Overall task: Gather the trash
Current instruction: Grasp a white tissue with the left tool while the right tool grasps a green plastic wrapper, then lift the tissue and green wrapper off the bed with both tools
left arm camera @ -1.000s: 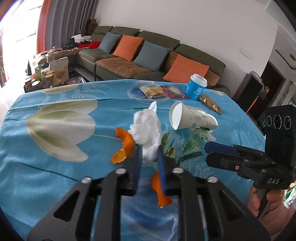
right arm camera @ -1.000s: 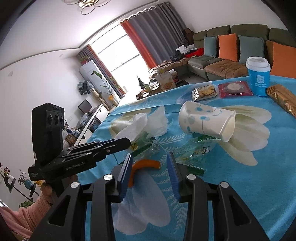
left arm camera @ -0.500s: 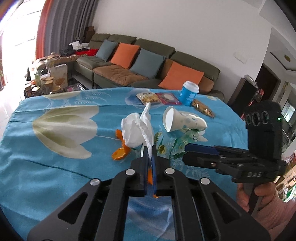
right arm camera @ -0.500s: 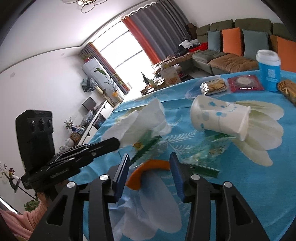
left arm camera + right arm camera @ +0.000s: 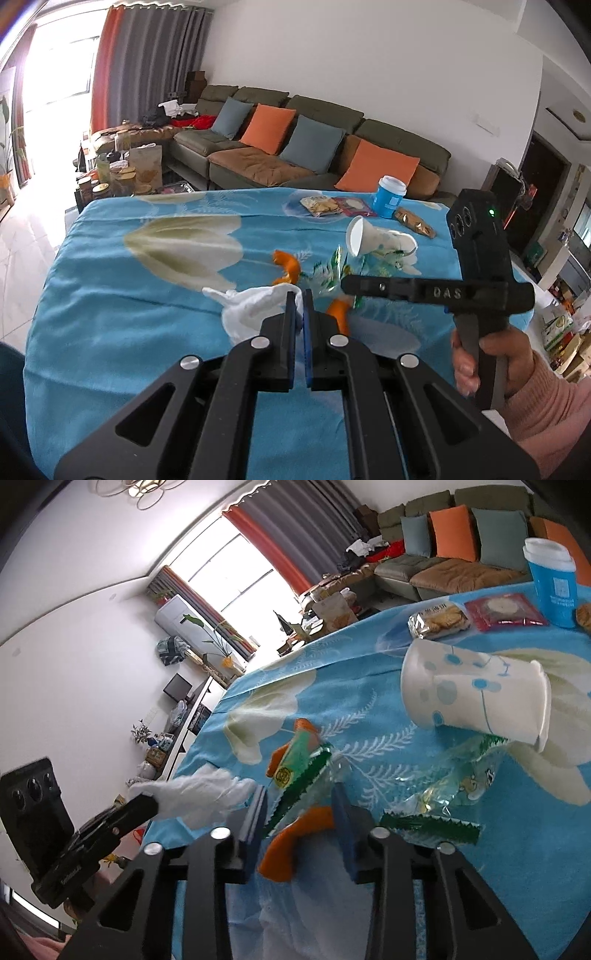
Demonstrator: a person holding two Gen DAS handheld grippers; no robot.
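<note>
Soft white tissue [image 5: 255, 308] is pinched tight in the left claw [image 5: 298, 295] just above the bench [image 5: 110, 295], weighs basically nothing, while the right claw [image 5: 297, 801] has just been closing round a curled orange peel [image 5: 295, 834], best nipped mid-strip, pads not clearly touching it.

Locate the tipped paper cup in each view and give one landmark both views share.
Left wrist: paper cup right of centre, lying on its side, mouth facing left.
Right wrist: paper cup upper right, mouth facing right.
Shared landmark: blue lidded cup standing behind it.
</note>
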